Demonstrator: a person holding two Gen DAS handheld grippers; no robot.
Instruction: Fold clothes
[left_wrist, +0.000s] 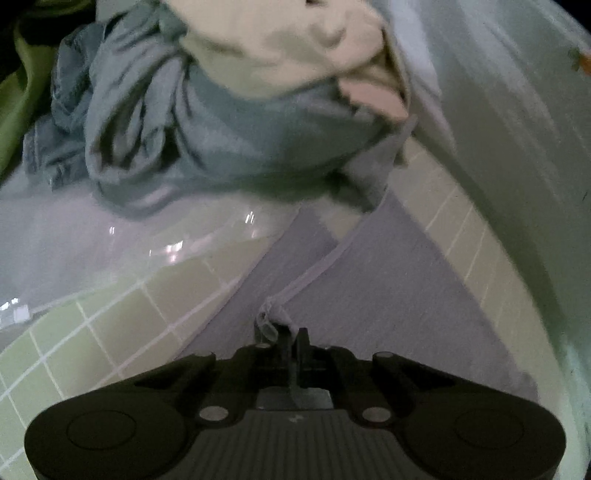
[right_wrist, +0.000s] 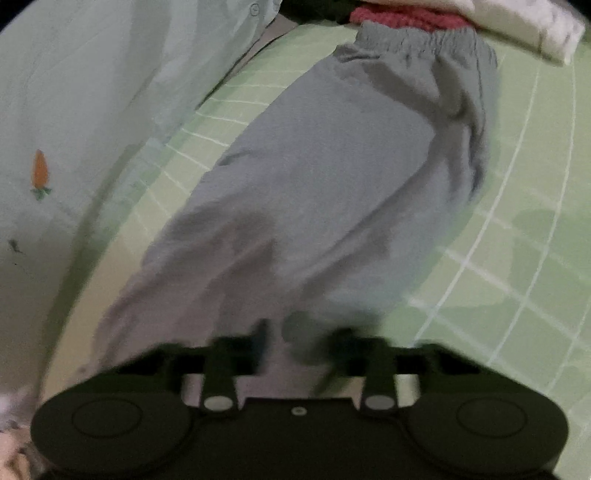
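Note:
Grey trousers (right_wrist: 332, 177) lie stretched on a green checked sheet (right_wrist: 517, 258), elastic waistband (right_wrist: 421, 44) at the far end. My right gripper (right_wrist: 301, 336) is open, its blurred fingers over the near end of the trousers. My left gripper (left_wrist: 293, 341) is shut on a bunched hem of the grey trousers (left_wrist: 271, 317); the cloth (left_wrist: 362, 280) runs away from it toward a crumpled blue-grey heap (left_wrist: 177, 122).
A pale green shirt (right_wrist: 74, 110) with a carrot motif (right_wrist: 40, 173) lies left of the trousers, and shows in the left view (left_wrist: 517, 129). Cream cloth (left_wrist: 288, 40) tops the heap. A red garment (right_wrist: 402, 16) and white cloth (right_wrist: 524, 26) lie beyond the waistband.

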